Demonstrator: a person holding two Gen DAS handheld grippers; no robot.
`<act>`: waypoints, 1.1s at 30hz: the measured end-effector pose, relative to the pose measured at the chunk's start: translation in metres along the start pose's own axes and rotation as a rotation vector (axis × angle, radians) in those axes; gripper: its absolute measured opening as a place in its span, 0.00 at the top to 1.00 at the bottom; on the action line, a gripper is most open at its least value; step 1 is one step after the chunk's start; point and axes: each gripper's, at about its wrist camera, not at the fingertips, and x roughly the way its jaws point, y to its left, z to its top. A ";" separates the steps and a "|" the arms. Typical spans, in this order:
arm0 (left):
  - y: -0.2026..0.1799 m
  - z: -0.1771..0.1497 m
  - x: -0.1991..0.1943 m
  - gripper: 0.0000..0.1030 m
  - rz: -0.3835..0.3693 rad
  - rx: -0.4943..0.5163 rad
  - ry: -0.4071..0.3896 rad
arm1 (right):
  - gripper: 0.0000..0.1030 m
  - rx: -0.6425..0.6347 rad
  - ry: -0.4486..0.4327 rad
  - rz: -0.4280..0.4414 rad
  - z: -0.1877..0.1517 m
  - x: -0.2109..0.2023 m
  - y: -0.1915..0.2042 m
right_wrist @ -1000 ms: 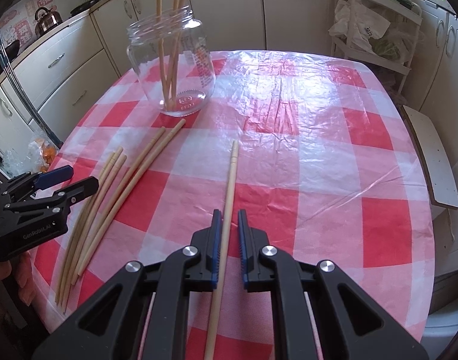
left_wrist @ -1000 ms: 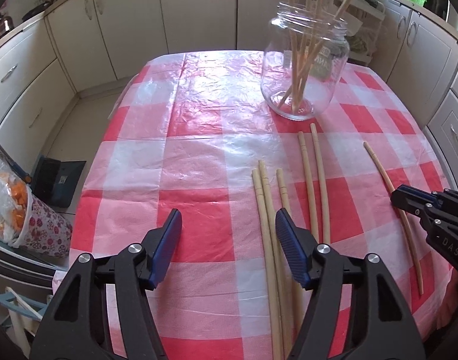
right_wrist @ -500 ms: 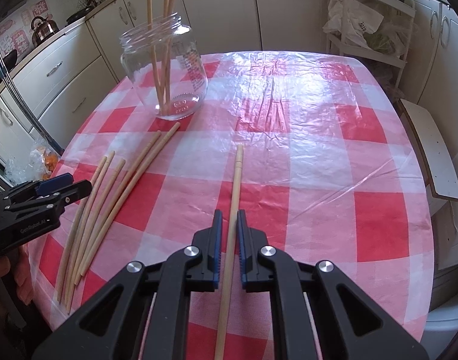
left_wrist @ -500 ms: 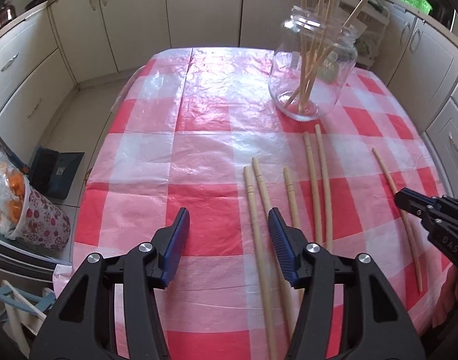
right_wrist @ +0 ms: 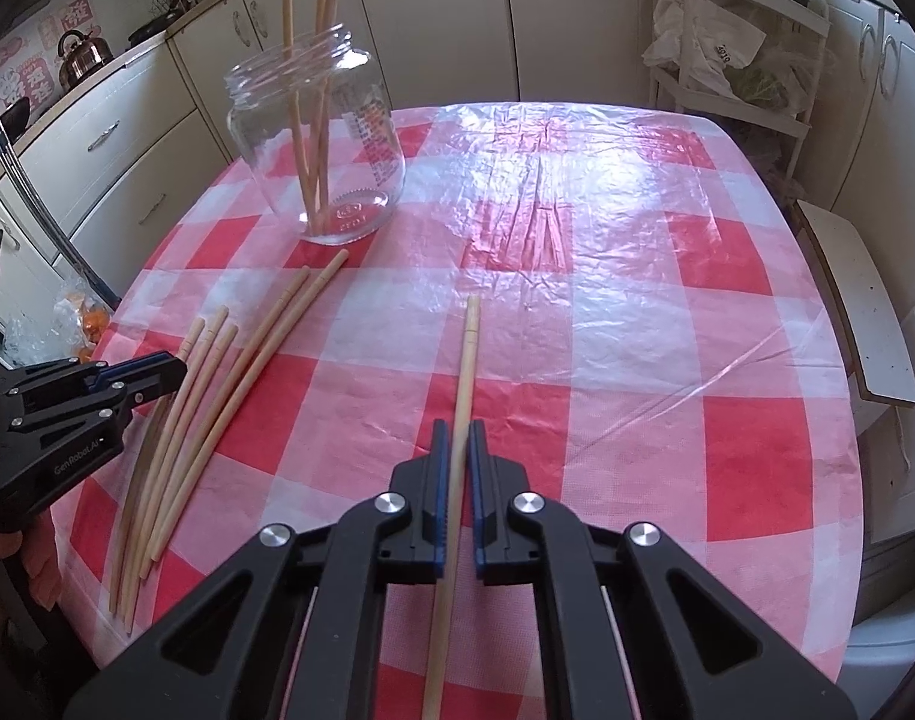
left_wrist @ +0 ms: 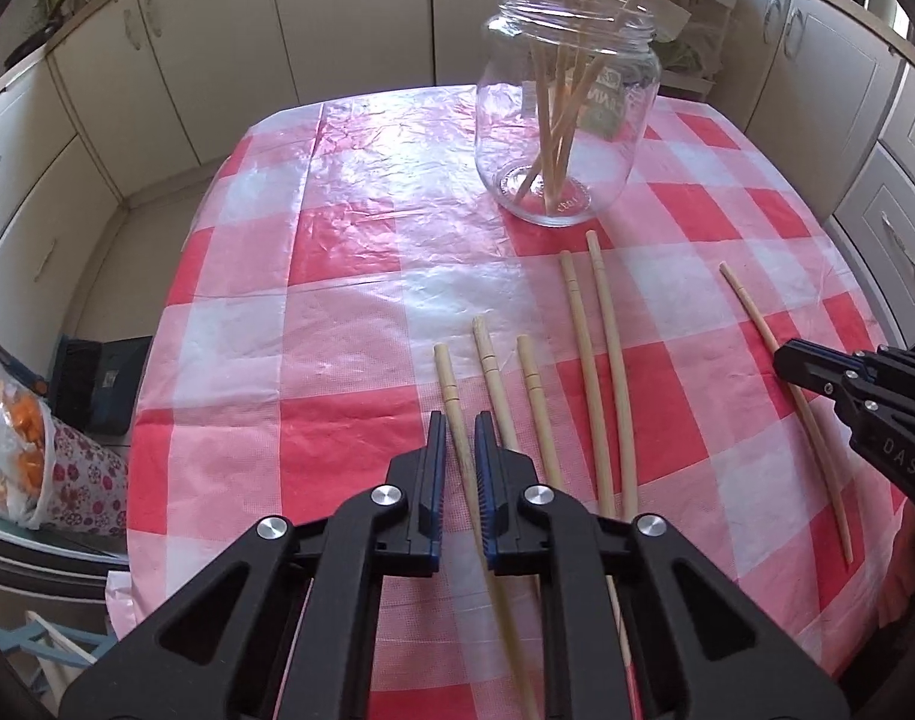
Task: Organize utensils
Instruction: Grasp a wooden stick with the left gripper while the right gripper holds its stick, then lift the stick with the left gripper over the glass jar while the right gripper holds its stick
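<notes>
A clear glass jar (left_wrist: 568, 120) holding several wooden chopsticks stands upright at the far side of the table; it also shows in the right wrist view (right_wrist: 319, 144). Several loose chopsticks (left_wrist: 595, 360) lie side by side on the checked cloth. My left gripper (left_wrist: 457, 450) is shut on the leftmost chopstick (left_wrist: 448, 378) of that group. My right gripper (right_wrist: 456, 456) is shut on a single chopstick (right_wrist: 466, 354) lying apart to the right, which also shows in the left wrist view (left_wrist: 775, 360). Both held chopsticks point away toward the jar.
The table (right_wrist: 637, 276) has a red and white checked plastic cloth. Cream kitchen cabinets (left_wrist: 187, 60) surround it. A white wire rack with bags (right_wrist: 733, 60) stands at the back right. A flowered bag of oranges (left_wrist: 31, 450) sits on the floor left.
My left gripper has moved right and closed from wide open onto the leftmost chopstick. My right gripper stays shut on its chopstick and has shifted slightly.
</notes>
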 end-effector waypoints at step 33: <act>-0.008 0.006 -0.041 0.95 -0.027 0.023 -0.151 | 0.94 0.082 -0.088 0.058 -0.009 -0.015 -0.013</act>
